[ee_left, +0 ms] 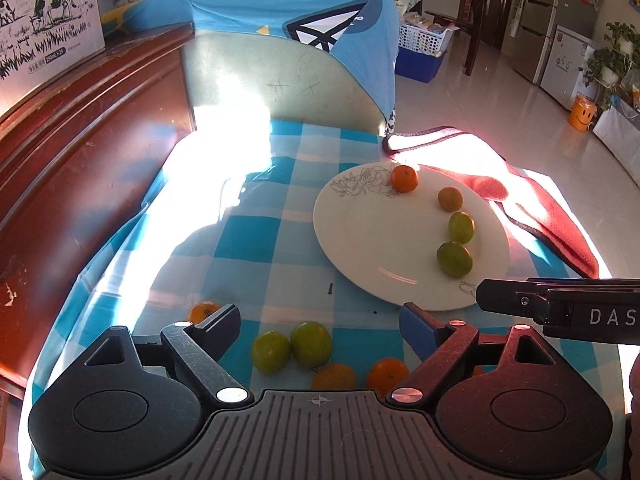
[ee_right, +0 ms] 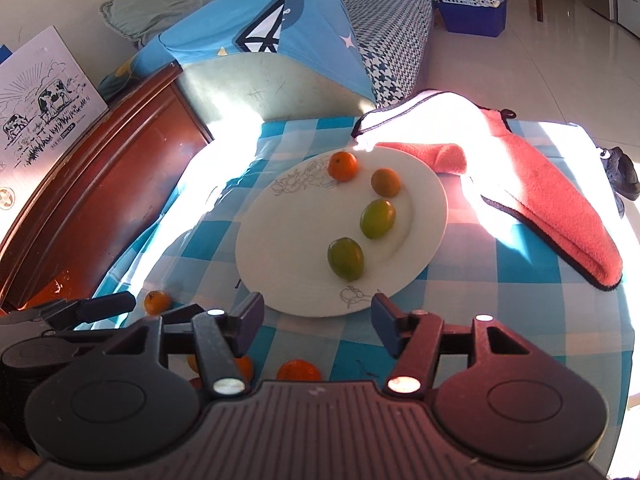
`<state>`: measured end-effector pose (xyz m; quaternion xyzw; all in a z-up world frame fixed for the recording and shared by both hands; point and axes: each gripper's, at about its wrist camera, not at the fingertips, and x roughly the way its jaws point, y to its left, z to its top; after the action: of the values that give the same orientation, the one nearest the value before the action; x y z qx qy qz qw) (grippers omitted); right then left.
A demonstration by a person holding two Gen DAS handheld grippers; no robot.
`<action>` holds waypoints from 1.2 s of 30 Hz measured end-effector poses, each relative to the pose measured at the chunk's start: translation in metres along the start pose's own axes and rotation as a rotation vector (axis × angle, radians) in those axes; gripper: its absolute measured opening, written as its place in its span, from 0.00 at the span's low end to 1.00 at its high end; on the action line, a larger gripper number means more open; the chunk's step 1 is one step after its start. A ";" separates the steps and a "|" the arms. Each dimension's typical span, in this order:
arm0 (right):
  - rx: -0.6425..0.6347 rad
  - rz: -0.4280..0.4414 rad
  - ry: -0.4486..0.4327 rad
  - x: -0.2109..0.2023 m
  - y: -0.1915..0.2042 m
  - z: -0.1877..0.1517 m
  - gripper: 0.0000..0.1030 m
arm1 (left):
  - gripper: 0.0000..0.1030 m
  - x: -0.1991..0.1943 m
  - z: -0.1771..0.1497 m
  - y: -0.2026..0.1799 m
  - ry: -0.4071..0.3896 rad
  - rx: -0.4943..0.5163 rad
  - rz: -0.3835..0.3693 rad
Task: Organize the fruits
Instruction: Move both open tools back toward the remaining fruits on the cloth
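We see an orange cloth (ee_right: 560, 208) beside the plate (ee_right: 288, 248) near the surface's far edge. Only the left view shows two green fruits (ee_left: 292, 346) between the spread, empty left hand-held gripper (ee_left: 320, 326); the right hand-held gripper (ee_right: 316, 320) gapes empty.

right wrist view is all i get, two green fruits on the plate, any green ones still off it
observer: Yes, two green fruits lie side by side on the checked cloth, just in front of the left gripper.
operator: is that gripper holding anything
observer: No, its jaws stand wide open with nothing pinched between them.
operator: anything on the floor to the right
observer: An orange smiley bucket stands on the tiles beside potted plants.
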<state>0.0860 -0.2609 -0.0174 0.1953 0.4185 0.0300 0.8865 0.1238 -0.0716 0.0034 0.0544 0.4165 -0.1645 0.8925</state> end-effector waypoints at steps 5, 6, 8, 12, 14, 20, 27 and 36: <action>-0.007 0.013 0.009 -0.007 0.004 -0.014 0.59 | 0.86 -0.011 -0.011 0.019 -0.002 -0.044 0.008; -0.006 0.020 0.017 -0.007 0.005 -0.017 0.59 | 0.86 -0.013 -0.012 0.023 -0.001 -0.055 0.006; -0.016 0.028 0.029 -0.008 0.008 -0.024 0.59 | 0.86 -0.016 -0.016 0.032 -0.002 -0.071 0.009; -0.035 0.041 0.051 -0.010 0.014 -0.038 0.59 | 0.86 -0.018 -0.023 0.050 0.013 -0.109 0.028; -0.031 0.047 0.061 -0.011 0.015 -0.044 0.59 | 0.86 -0.020 -0.027 0.059 0.016 -0.127 0.031; -0.040 0.056 0.090 -0.012 0.019 -0.062 0.59 | 0.86 -0.024 -0.037 0.078 0.028 -0.160 0.049; -0.069 0.070 0.121 -0.010 0.029 -0.078 0.59 | 0.85 -0.025 -0.050 0.085 0.063 -0.149 0.072; -0.098 0.084 0.114 -0.008 0.039 -0.091 0.59 | 0.81 -0.029 -0.072 0.078 0.071 -0.099 0.071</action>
<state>0.0164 -0.1976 -0.0494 0.1669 0.4577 0.0988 0.8677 0.0806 0.0254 -0.0246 0.0308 0.4535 -0.1098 0.8839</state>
